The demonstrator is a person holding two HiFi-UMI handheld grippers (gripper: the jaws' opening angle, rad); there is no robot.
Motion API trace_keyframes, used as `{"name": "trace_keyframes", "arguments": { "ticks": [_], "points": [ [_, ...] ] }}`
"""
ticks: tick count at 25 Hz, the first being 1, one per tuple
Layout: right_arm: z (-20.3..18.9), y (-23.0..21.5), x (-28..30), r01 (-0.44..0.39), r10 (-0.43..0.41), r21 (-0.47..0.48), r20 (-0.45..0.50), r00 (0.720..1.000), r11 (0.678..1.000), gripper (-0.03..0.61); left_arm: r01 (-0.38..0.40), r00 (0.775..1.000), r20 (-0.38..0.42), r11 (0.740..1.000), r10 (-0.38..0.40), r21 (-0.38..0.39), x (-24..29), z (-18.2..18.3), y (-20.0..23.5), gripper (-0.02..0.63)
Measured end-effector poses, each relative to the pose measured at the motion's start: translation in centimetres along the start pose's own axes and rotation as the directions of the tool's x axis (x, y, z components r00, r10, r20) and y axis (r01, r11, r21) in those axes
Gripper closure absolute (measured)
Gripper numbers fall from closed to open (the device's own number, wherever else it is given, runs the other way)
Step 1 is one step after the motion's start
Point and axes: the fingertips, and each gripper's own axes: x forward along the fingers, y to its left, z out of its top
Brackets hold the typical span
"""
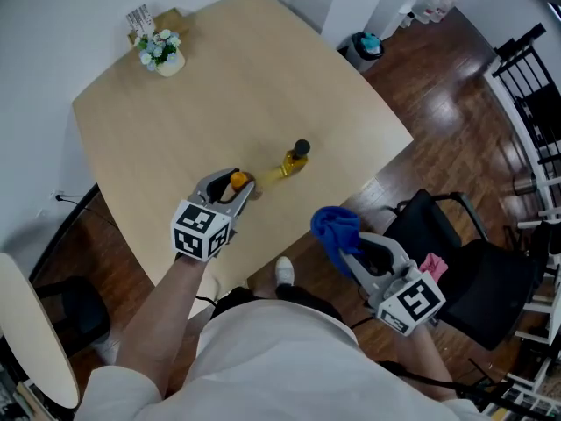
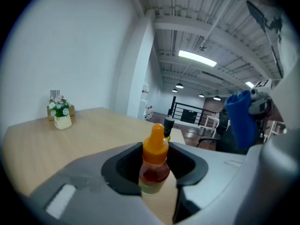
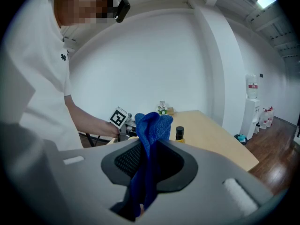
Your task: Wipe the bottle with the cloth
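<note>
My left gripper is shut on a small bottle with an orange dropper cap, holding it upright just above the beige table. Reddish liquid shows in the bottle's lower half. A second bottle, with yellow contents and a black cap, stands on the table just beyond it. My right gripper hangs off the table's near right edge, shut on a blue cloth that bunches up above the jaws. The cloth is well apart from both bottles.
A small white pot of flowers and a brown box stand at the table's far left corner. A black chair sits right of my right gripper, over dark wood floor. A round bin stands past the table's far right edge.
</note>
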Motion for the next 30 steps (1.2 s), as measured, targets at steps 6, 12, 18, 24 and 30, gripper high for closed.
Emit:
{"name": "trace_keyframes", "arguments": {
  "ticks": [6, 12, 18, 24, 30],
  "points": [
    [5.2, 1.7, 2.2, -0.102, 0.112, -0.079, 0.132, 0.985, 0.992, 0.495, 0.127, 0.987, 0.099, 0.991, -0.130, 0.035, -6.3, 6.5, -5.1, 0.454],
    [11.2, 5.8, 4.5, -0.214, 0.265, -0.210, 0.257, 0.930, 0.954, 0.495, 0.228, 0.961, 0.160, 0.974, -0.224, -0.004, -10.7, 10.2, -9.2, 0.454],
    [10.7, 8.1, 5.8, -0.273, 0.337, -0.263, 0.242, 0.910, 0.926, 0.495, 0.206, 0.959, 0.214, 0.976, -0.186, -0.072, -14.3, 10.9, -9.0, 0.454],
    [6.5, 7.7, 7.2, -0.296, 0.339, -0.247, 0.151, 0.929, 0.923, 0.495, 0.181, 0.955, 0.254, 0.979, -0.151, -0.097, -16.8, 12.3, -8.2, 0.454],
    [3.4, 6.2, 7.7, -0.269, 0.291, -0.170, 0.117, 0.950, 0.948, 0.495, 0.158, 0.954, 0.275, 0.979, -0.117, -0.131, -17.8, 13.3, -6.9, 0.454]
  ]
}}
